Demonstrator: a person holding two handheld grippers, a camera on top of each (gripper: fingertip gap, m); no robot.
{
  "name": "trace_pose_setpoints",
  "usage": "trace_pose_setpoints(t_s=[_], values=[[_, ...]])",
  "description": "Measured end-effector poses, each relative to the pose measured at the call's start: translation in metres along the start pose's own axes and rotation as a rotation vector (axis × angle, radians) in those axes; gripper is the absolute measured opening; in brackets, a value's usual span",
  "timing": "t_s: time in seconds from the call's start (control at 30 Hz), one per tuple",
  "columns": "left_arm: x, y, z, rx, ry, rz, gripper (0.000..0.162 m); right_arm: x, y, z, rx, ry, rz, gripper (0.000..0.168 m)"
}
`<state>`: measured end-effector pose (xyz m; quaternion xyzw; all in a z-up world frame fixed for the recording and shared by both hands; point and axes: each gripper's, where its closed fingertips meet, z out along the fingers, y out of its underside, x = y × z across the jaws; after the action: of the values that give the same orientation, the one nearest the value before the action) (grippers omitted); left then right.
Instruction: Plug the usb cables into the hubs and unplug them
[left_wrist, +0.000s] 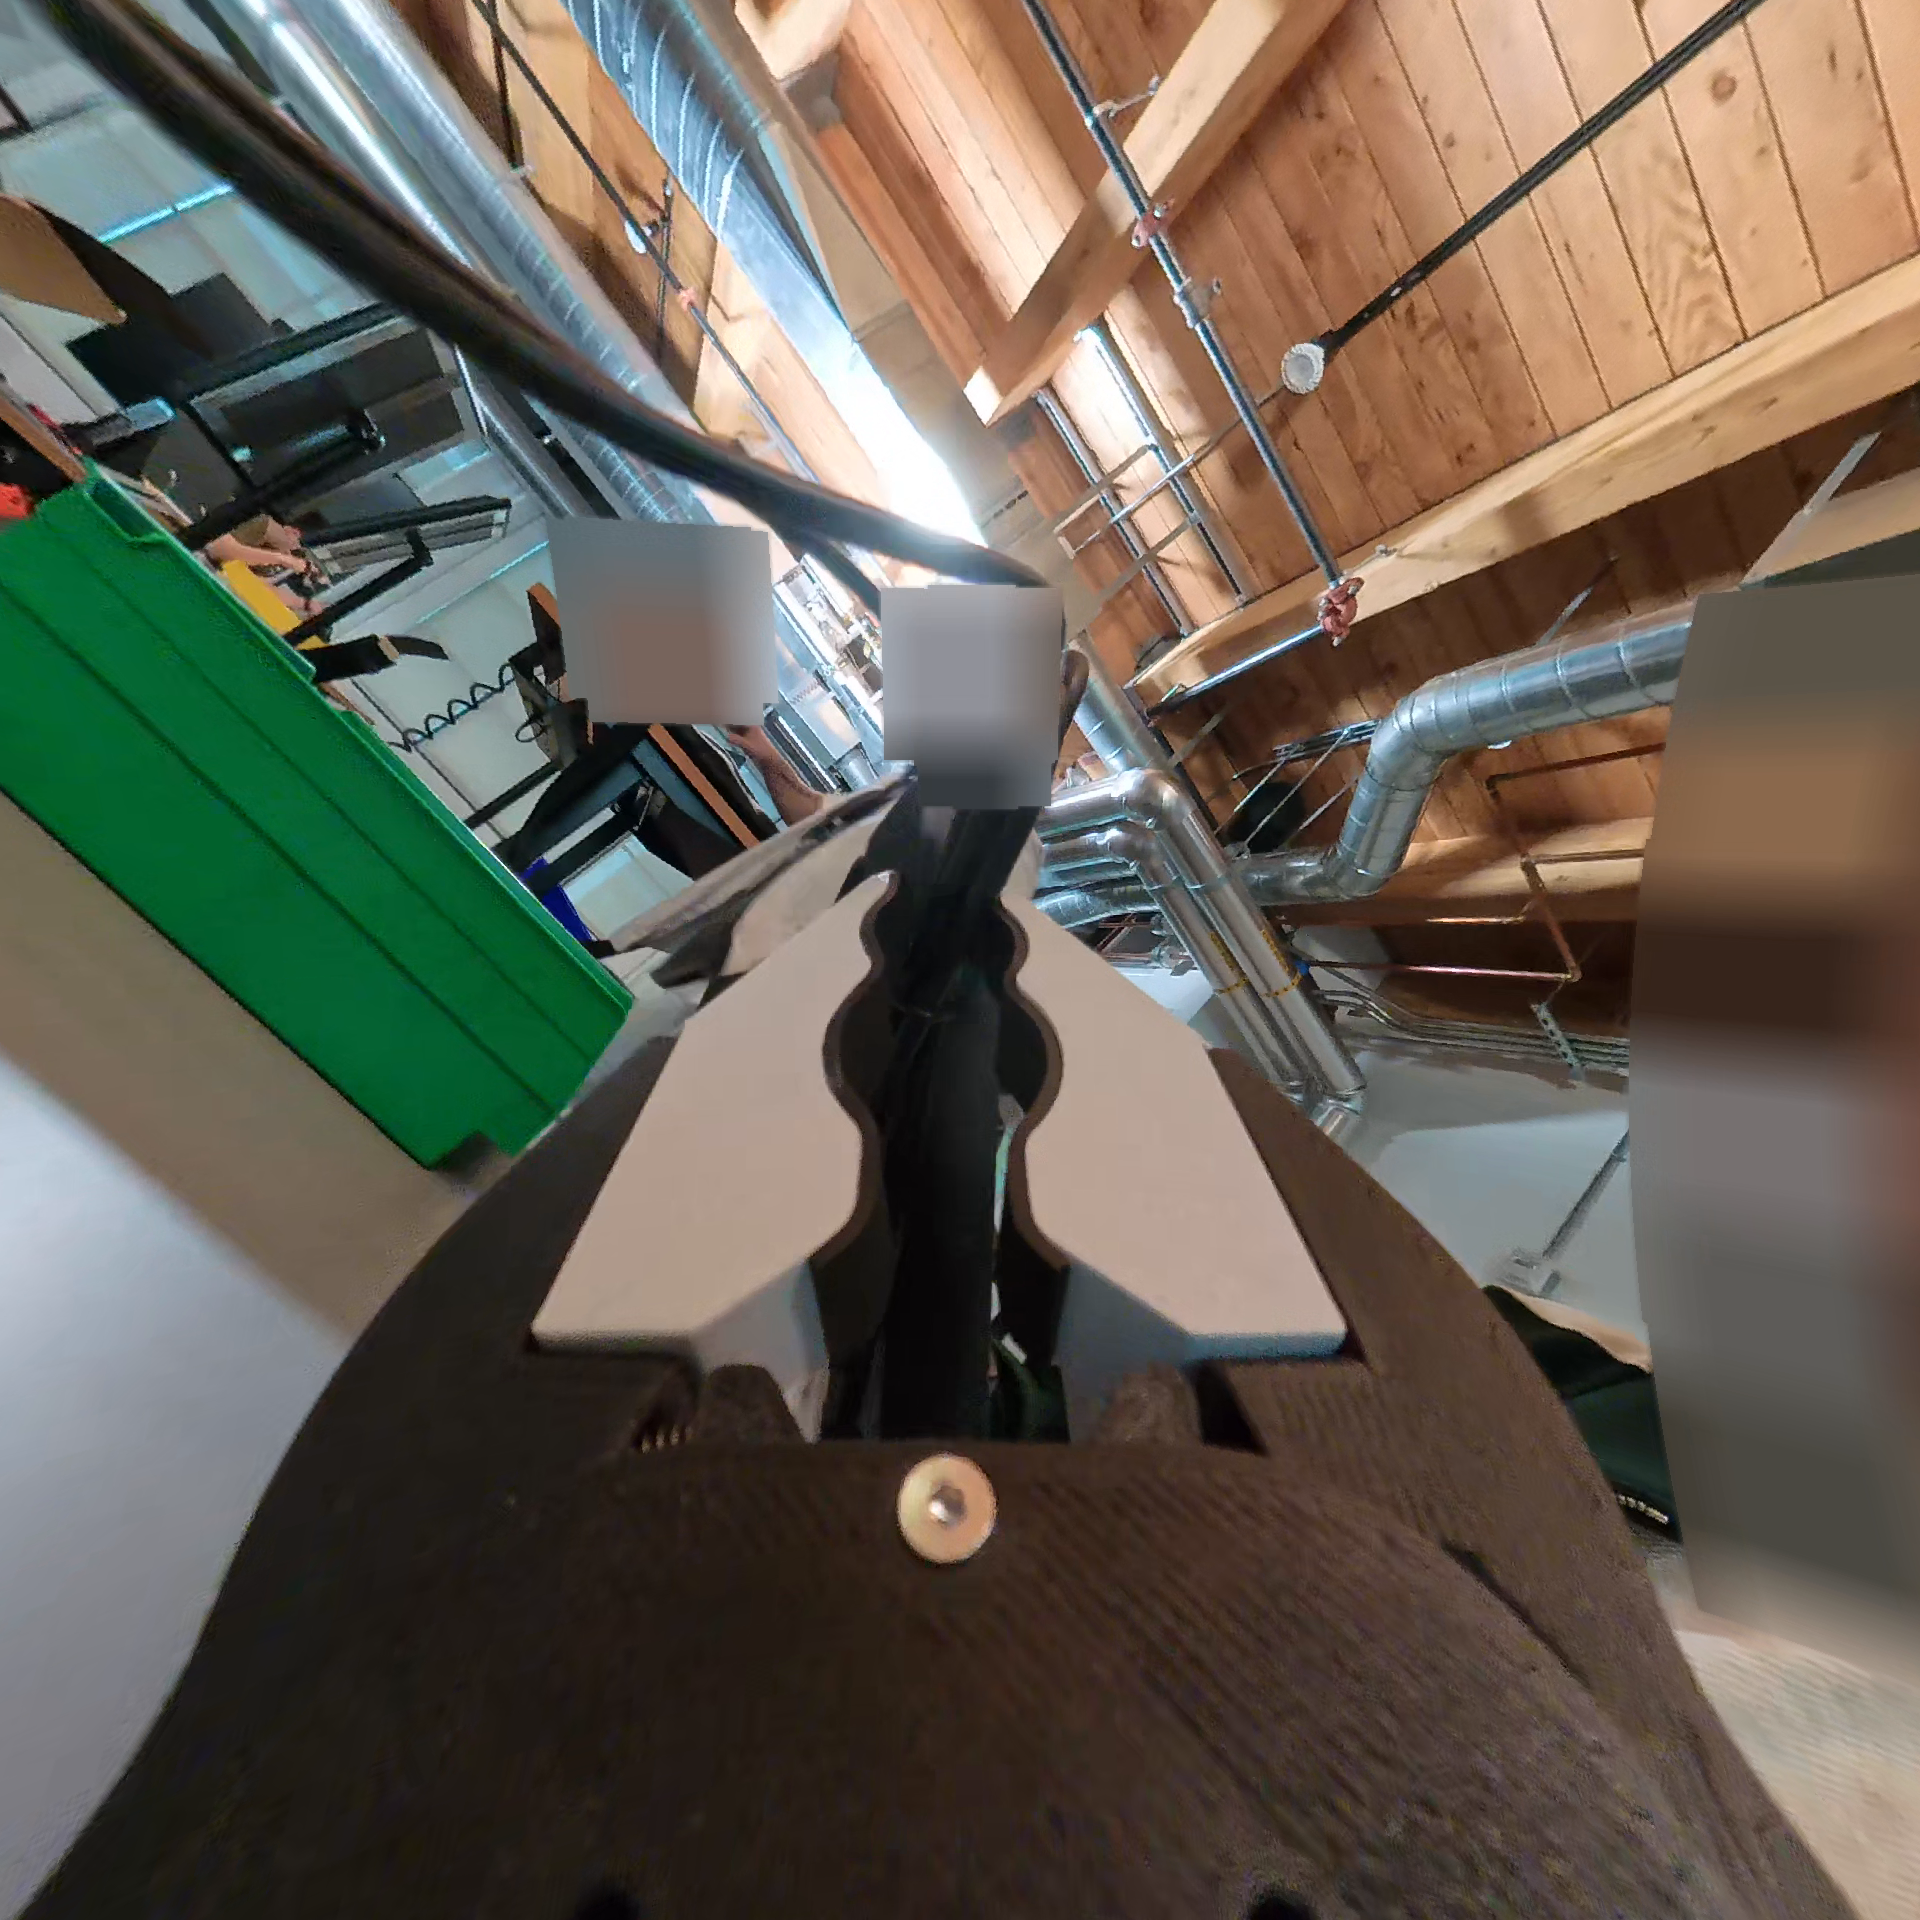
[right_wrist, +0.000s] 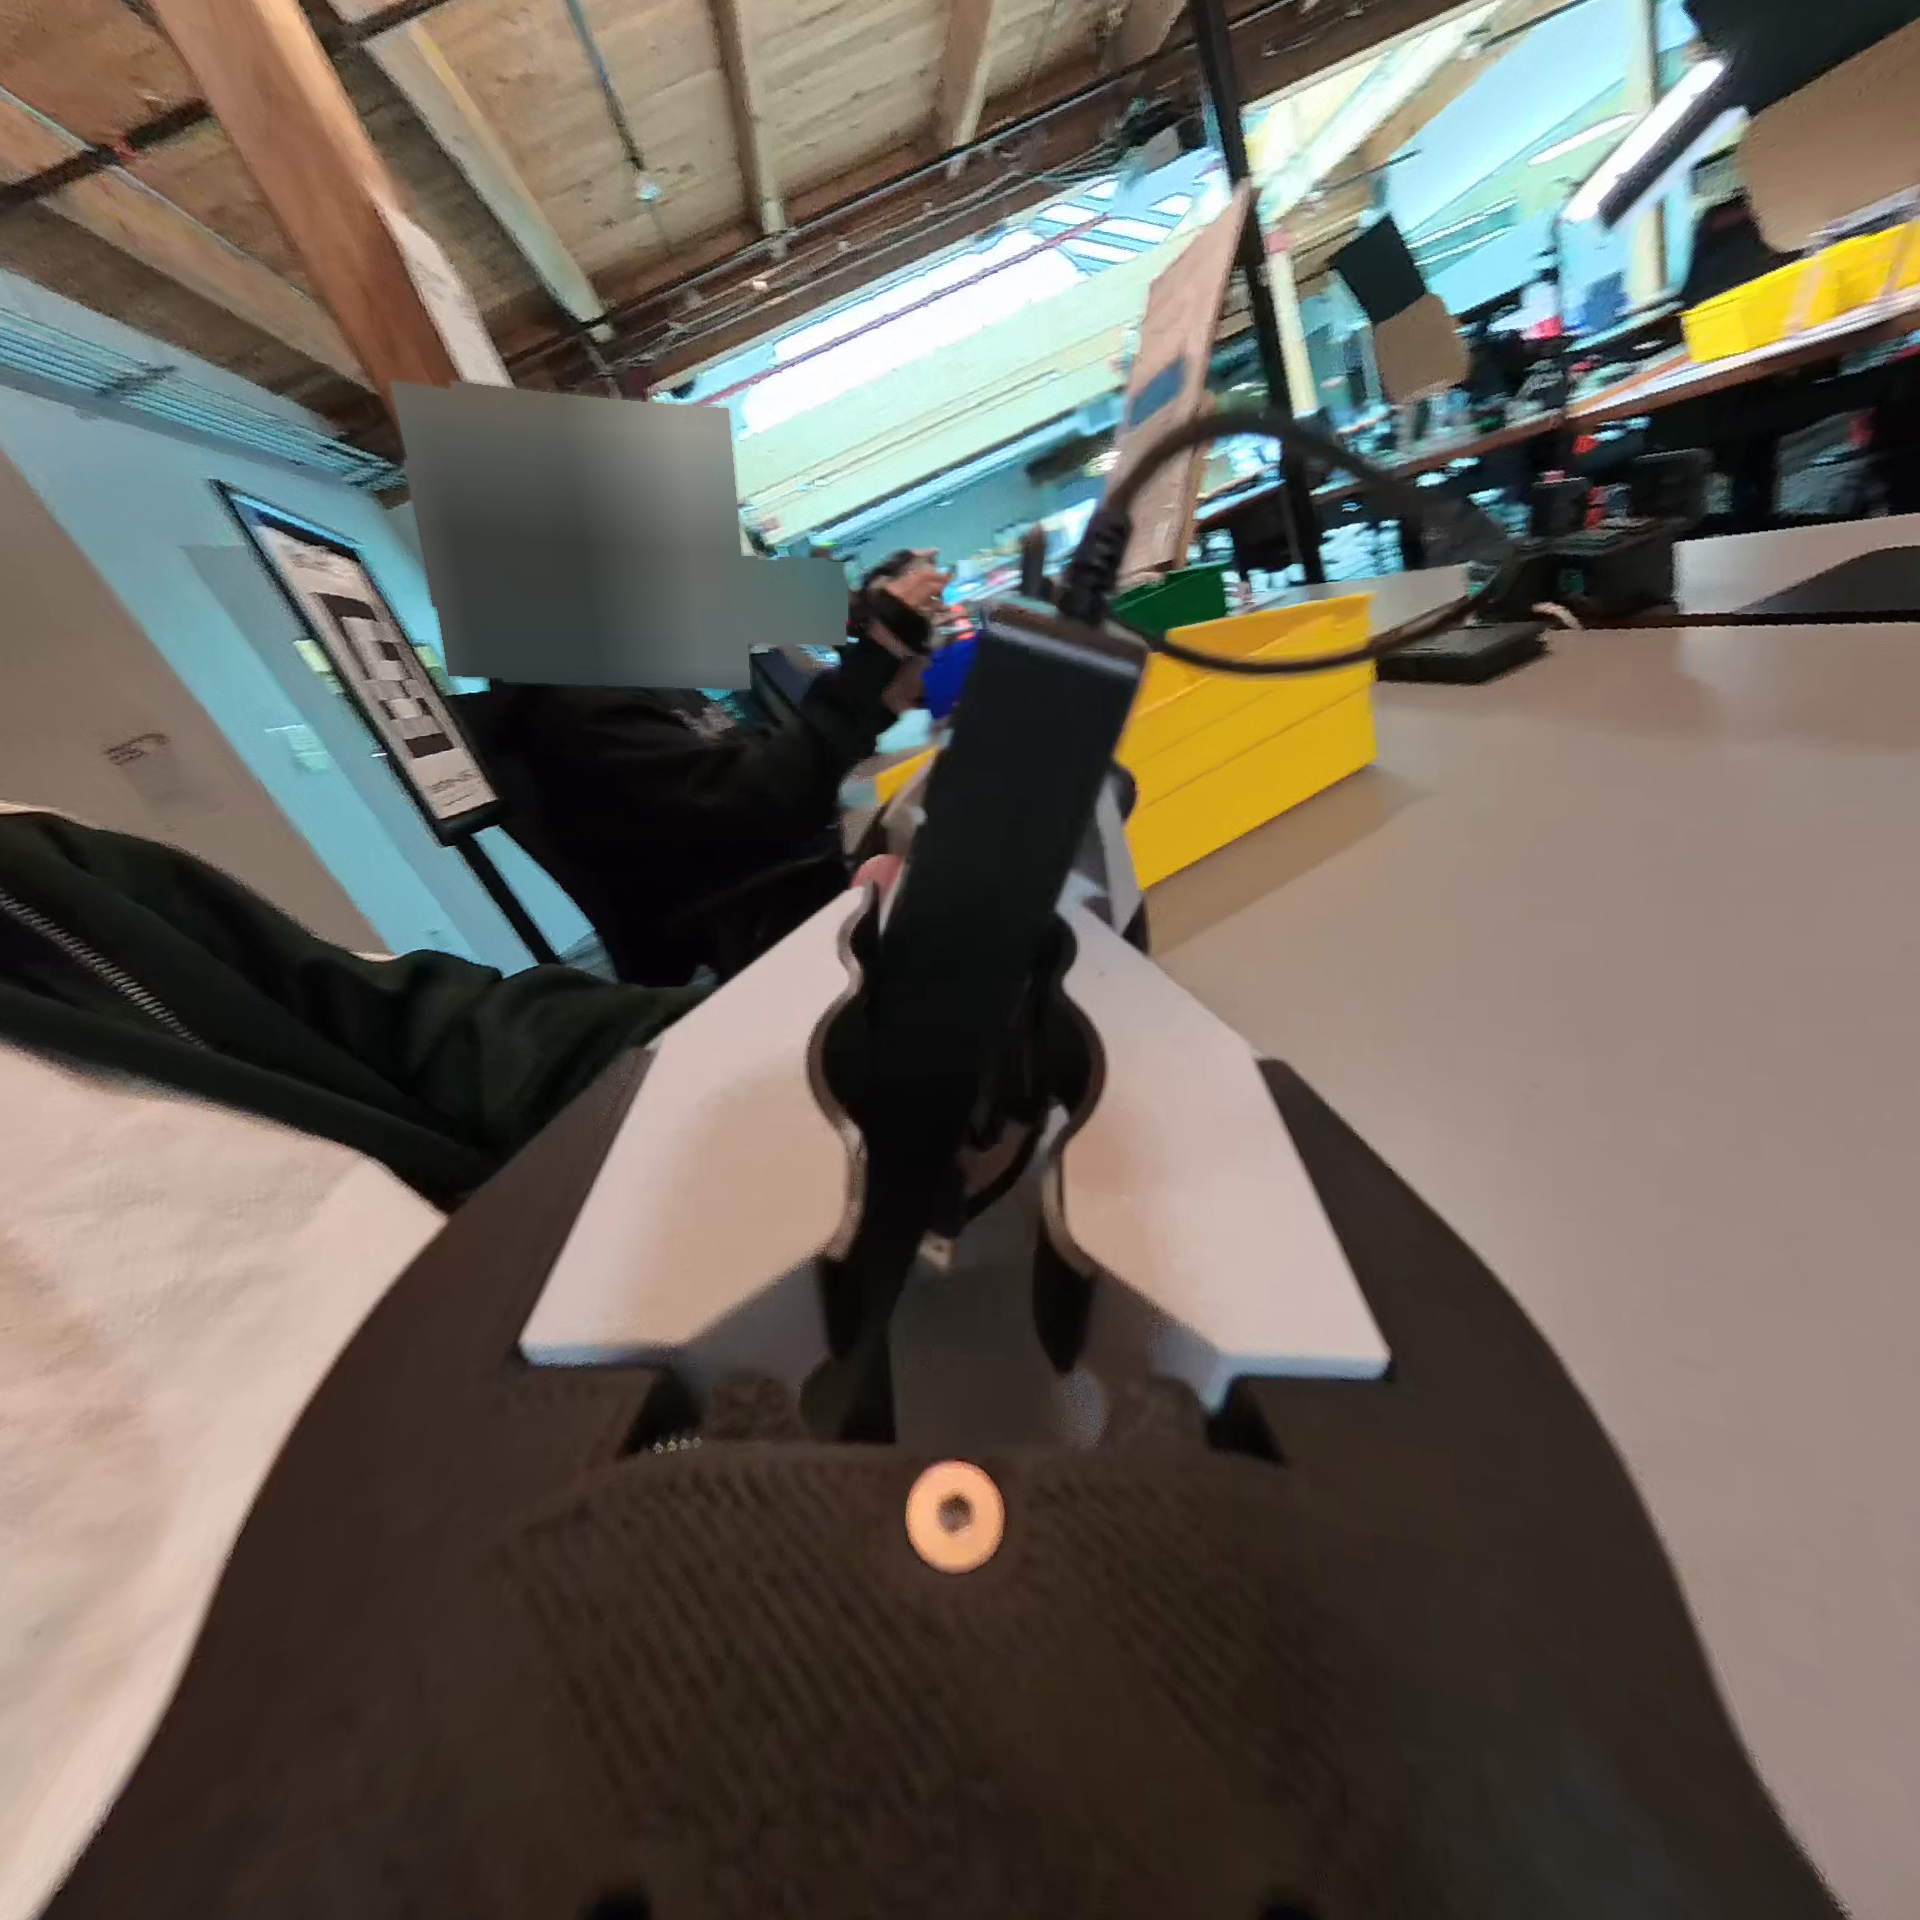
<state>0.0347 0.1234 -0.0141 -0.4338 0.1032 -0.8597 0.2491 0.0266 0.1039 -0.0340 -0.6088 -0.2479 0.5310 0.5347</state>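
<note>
USB hub (right_wrist: 1023, 790), a black bar, is clamped between the right gripper (right_wrist: 961, 997) fingers, its cable (right_wrist: 1340, 540) looping above the desk (right_wrist: 1558, 935). Left gripper (left_wrist: 940, 956), nearly closed, pinches black cabling (left_wrist: 940, 1091). No writing is legible on either.

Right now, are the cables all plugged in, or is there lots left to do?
Hard to say what's done: no finished plug shows. In hand: the right gripper has its jaws shut on a black USB hub, raised off the table, its own cable looping from the top. The left gripper pinches something black, probably a USB cable. Left: bringing them together, plugging, then unplugging.
</note>
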Motion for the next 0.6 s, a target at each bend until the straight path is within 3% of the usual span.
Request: trace_pose_setpoints(t_s=[0.13, 0.3, 0.5, 0.6], values=[[-0.002, 0.006, 0.003, -0.018, -0.011, -0.005, 0.011, 0.008, 0.004, 0.001, -0.019, 0.074, -0.048, 0.041], [-0.007, 0.011, 0.004, -0.027, -0.037, -0.011, 0.011, 0.01, 0.016, 0.007, -0.064, 0.044, 0.045, 0.046], [-0.003, 0.014, 0.006, -0.056, -0.026, 0.019, 0.014, 0.003, 0.022, 0.007, -0.136, -0.003, 0.093, 0.03], [-0.004, 0.012, 0.005, -0.059, -0.02, -0.001, 0.024, 0.002, 0.015, 0.004, -0.108, 0.002, 0.089, 0.027]])
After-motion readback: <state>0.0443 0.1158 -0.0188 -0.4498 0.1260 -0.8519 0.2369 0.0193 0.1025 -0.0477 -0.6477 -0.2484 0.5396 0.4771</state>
